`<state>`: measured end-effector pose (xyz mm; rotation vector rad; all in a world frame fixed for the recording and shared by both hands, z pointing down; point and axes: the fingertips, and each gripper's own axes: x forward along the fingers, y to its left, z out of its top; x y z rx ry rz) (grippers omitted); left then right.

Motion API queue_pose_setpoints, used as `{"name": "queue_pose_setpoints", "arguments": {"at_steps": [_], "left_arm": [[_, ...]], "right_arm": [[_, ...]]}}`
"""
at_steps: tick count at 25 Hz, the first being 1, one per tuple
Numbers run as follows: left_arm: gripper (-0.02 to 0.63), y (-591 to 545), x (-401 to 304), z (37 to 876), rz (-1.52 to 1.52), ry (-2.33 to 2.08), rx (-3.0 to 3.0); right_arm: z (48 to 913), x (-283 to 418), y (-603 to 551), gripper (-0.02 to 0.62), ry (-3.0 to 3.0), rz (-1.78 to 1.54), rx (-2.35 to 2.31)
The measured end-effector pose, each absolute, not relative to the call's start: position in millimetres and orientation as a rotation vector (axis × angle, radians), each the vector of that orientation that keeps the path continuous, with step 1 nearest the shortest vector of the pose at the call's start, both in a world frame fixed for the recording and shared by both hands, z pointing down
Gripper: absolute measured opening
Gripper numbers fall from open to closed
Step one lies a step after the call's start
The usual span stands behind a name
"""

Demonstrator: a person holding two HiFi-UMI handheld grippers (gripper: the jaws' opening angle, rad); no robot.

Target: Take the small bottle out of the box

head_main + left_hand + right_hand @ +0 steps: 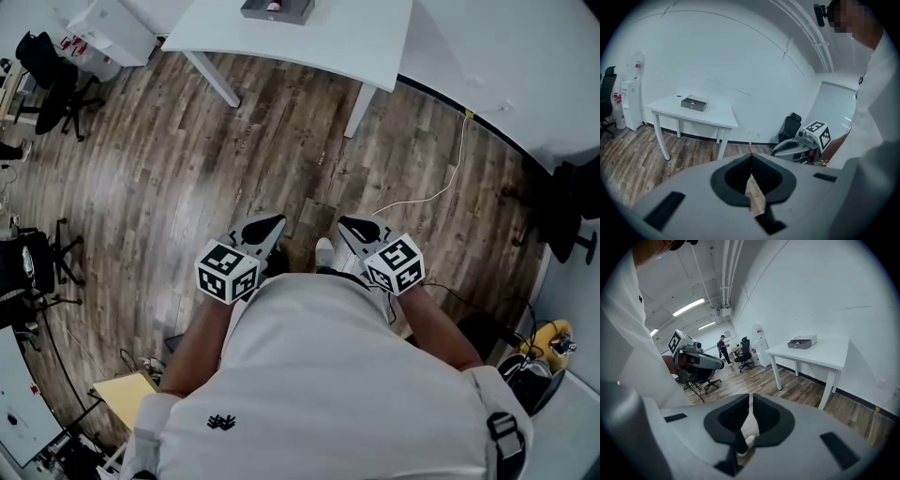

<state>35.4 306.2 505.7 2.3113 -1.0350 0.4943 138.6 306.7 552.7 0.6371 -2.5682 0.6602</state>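
Head view: I'm standing on the brown wood-plank floor (pixel 187 169), with both tools pulled in close to my body. The white flat-topped counter (pixel 319 42) is well apart from me at 12 o'clock.
Task thing: the grey shallow box (pixel 277 9) sits on that counter. A small reddish speck shows inside it, and I take that for the small bottle (pixel 273 7), though it is too small to be sure. Nothing has been taken out yet.
Left gripper (pixel 751 164): its fingers are clenched together with nothing between them, and only floor shows past the seam.
Right gripper (pixel 750 401): the same, pressed closed and empty.
Risk, approach: a thin white cable (pixel 427 197) trails over the floor at 1 o'clock, between me and the counter legs. A careless step there could snag a foot and jolt both tools.
Risk, reach: if I arrive with the fingers closed, I would knock the bottle over or shove the box instead of straddling it.
Risk, lift: the box looks light and loose on the top, so I judge that a one-sided pull could drag or tip it. Bracing it with the other tool would guard against that.
Risk, grip: a small bottle pinched off-centre could squirt out and roll off the edge.
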Motion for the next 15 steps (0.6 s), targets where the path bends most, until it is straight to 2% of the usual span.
{"name": "queue_pose_setpoints", "arguments": {"at_steps": [1,2,3,5,9,15], "left_arm": [[0.006,300,32,508,0.497,-1.041,2.307],[0.006,293,28,510,0.496,-1.045,2.303],[0.006,285,23,512,0.491,-1.048,2.299],[0.008,265,14,515,0.470,-1.044,2.299],[0.008,211,-6,519,0.426,-1.006,2.325],[0.008,117,-46,505,0.394,-0.900,2.377]], "right_arm": [[554,137,300,0.028,-2.567,0.663,0.639],[556,134,292,0.076,-2.565,0.665,0.641],[556,131,284,0.079,-2.565,0.665,0.647],[556,126,264,0.040,-2.563,0.651,0.673],[553,113,214,0.015,-2.533,0.648,0.764],[532,71,145,0.006,-2.489,0.653,0.846]]}}
